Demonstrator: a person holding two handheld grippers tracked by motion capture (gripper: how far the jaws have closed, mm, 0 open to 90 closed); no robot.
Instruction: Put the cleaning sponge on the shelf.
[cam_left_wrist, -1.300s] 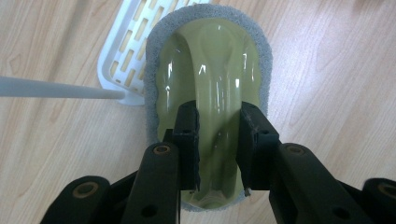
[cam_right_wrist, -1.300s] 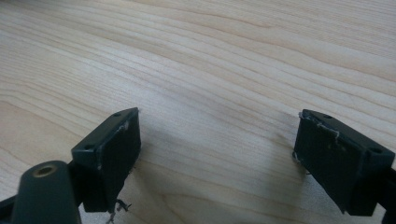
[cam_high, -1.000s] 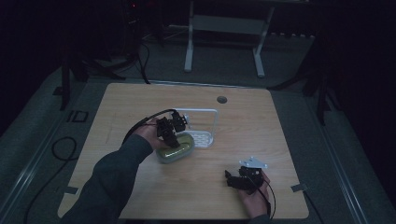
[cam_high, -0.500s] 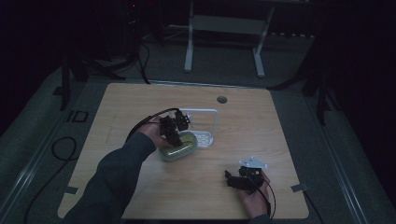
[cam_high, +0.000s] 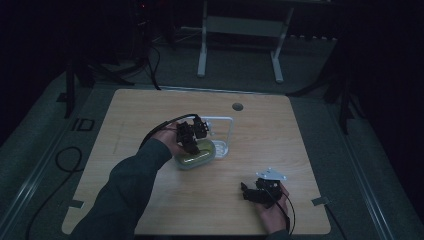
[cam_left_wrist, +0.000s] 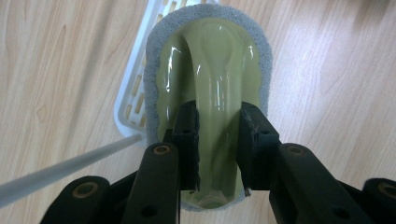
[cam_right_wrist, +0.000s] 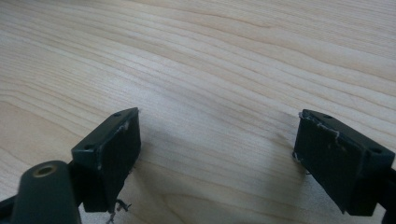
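An olive-green scrubber with a grey foam rim and a raised glossy handle lies on the wooden table, its far end over a white slotted tray. My left gripper points down on it. In the left gripper view the scrubber runs away from me and my left gripper is shut on its handle ridge, one pad against each side. Near the table's front right, a hand holds my right gripper low. In the right gripper view my right gripper is open over bare wood.
A white wire frame rises beside the tray, and its rod crosses the lower left of the left gripper view. A round cable hole sits near the table's far edge. A black cable trails from each gripper.
The left gripper and the scrubber have crept slightly to the right, toward the tray. The right gripper has kept still.
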